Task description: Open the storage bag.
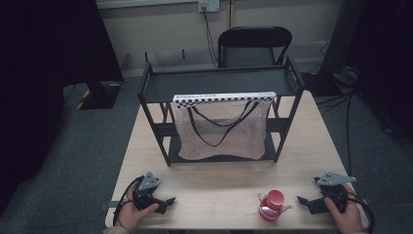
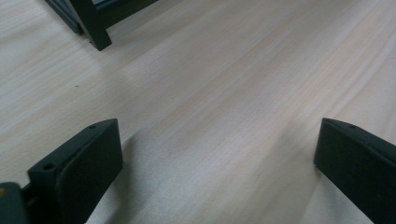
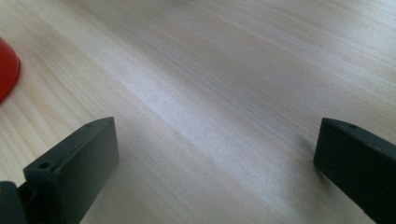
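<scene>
A small red container with a red lid (image 1: 271, 205) stands near the table's front edge, right of the middle; its red edge (image 3: 7, 70) shows at the left of the right gripper view. My right gripper (image 1: 303, 202) rests on the table just right of it, open, with bare wood between its jaws (image 3: 215, 154). My left gripper (image 1: 167, 202) lies at the front left, open over bare wood (image 2: 215, 154). A pale mesh bag (image 1: 221, 129) with dark handles hangs from the black shelf rack (image 1: 219, 80) at the table's middle.
A checkered strip (image 1: 224, 97) runs along the bag's top edge. One rack foot (image 2: 95, 32) shows at the top left of the left gripper view. A black folding chair (image 1: 253, 46) stands behind the table. Cables lie on the floor at the right.
</scene>
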`<move>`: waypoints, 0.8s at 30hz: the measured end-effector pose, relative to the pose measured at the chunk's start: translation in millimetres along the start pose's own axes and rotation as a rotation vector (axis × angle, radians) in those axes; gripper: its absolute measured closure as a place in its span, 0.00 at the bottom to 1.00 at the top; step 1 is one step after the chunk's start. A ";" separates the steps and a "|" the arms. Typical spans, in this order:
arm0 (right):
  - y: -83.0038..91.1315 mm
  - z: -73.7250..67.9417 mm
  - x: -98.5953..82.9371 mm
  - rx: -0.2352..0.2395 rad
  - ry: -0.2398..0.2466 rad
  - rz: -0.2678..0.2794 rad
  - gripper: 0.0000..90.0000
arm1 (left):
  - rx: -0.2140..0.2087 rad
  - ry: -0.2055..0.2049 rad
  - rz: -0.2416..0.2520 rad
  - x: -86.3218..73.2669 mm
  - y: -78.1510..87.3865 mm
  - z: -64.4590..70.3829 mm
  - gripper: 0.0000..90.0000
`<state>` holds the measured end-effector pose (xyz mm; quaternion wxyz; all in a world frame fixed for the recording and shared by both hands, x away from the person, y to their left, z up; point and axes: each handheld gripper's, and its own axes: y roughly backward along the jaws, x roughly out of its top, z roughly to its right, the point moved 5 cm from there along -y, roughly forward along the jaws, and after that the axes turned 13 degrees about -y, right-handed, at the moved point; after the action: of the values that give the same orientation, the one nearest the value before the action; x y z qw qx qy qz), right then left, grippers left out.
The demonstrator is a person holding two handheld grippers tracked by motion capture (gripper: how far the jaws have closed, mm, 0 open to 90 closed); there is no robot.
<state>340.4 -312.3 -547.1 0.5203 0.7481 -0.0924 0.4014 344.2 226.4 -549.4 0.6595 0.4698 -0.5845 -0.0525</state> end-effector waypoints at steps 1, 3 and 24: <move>0.0 0.0 0.0 0.000 0.000 0.000 0.00 | 0.000 -0.002 0.010 2.2 1.9 0.3 0.04; 0.0 0.0 0.1 -0.001 -0.001 0.000 0.00 | -0.016 -0.012 0.023 7.7 5.6 1.7 0.03; 0.0 0.0 0.0 0.000 -0.001 0.000 0.00 | -0.116 -0.197 0.138 114.3 32.3 38.0 0.06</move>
<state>340.4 -312.2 -547.1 0.5203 0.7482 -0.0929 0.4011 333.2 152.4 -449.6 0.6270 0.3818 -0.6735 -0.0866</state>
